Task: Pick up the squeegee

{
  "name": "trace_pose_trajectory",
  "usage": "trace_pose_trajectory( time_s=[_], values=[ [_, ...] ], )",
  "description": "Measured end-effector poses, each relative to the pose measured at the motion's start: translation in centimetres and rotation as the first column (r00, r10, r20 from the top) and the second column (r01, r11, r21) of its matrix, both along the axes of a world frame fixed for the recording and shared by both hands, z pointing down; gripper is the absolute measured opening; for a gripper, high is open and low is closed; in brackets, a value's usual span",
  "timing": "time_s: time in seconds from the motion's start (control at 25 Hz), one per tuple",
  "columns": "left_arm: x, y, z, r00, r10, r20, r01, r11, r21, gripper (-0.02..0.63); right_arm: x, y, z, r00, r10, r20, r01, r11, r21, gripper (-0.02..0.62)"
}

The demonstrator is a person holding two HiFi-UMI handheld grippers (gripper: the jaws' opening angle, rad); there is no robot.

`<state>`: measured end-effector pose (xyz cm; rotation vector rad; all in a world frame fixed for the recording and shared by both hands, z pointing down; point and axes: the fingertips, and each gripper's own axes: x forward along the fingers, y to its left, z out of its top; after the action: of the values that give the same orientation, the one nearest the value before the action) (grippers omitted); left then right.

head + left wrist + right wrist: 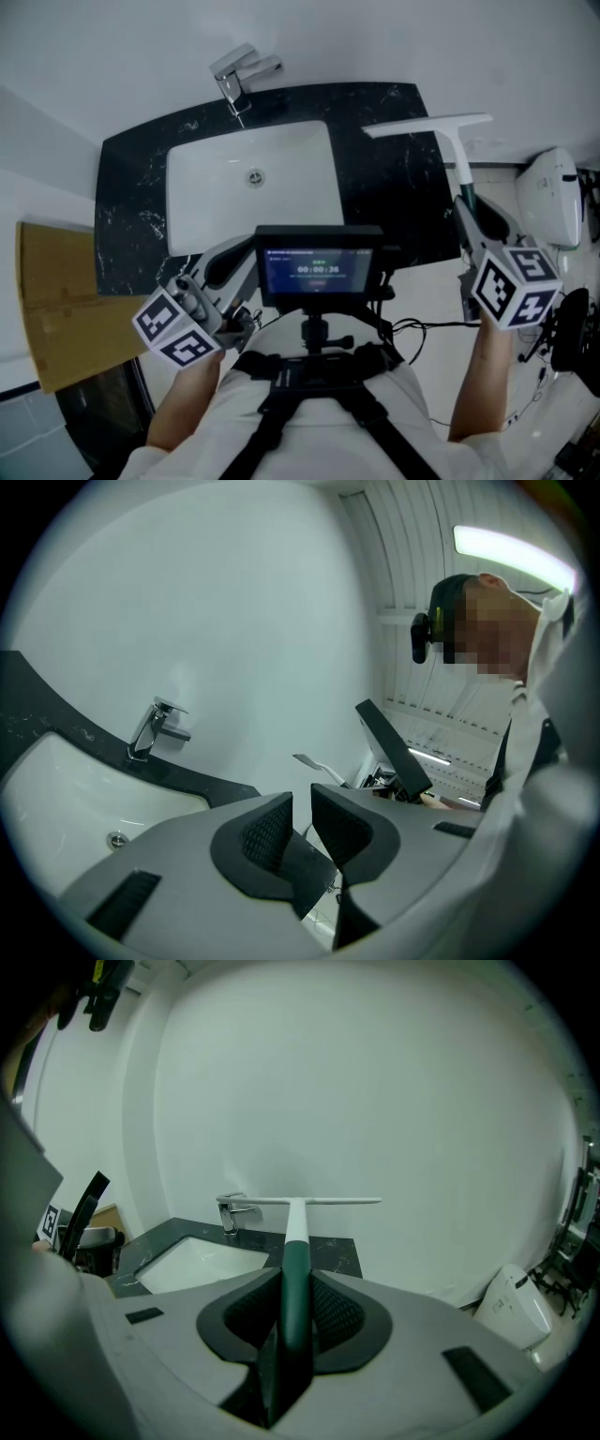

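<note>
My right gripper (472, 214) is shut on the dark green handle of the squeegee (459, 169). Its white blade (427, 125) hangs over the right end of the black counter, clear of the surface. In the right gripper view the handle (296, 1274) runs straight out between the pads of that gripper (296, 1290), and the blade (300, 1202) lies level in front of the white wall. My left gripper (216, 274) hovers at the counter's front edge near the sink. In its own view this gripper (302, 806) is shut with nothing between the pads, and the squeegee blade (314, 762) shows far off.
A white basin (202, 202) is set into the black counter (384, 178), with a chrome faucet (239, 80) behind it against the wall. A brown cardboard box (56, 300) stands left of the counter and a white toilet (548, 192) right of it. A chest-mounted screen (319, 267) covers the near middle.
</note>
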<state>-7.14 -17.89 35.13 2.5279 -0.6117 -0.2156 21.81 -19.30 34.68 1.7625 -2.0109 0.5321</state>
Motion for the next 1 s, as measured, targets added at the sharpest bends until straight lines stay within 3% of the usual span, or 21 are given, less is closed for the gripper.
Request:
trace_pose_trajectory(
  time_s=[1.0],
  values=[
    [-0.13, 0.32, -0.08, 1.0, 0.001, 0.004, -0.001, 1.0, 0.002, 0.057, -1.02, 0.47, -0.08, 1.0, -0.031, -0.006, 0.031, 1.0, -0.005, 0.085]
  ],
)
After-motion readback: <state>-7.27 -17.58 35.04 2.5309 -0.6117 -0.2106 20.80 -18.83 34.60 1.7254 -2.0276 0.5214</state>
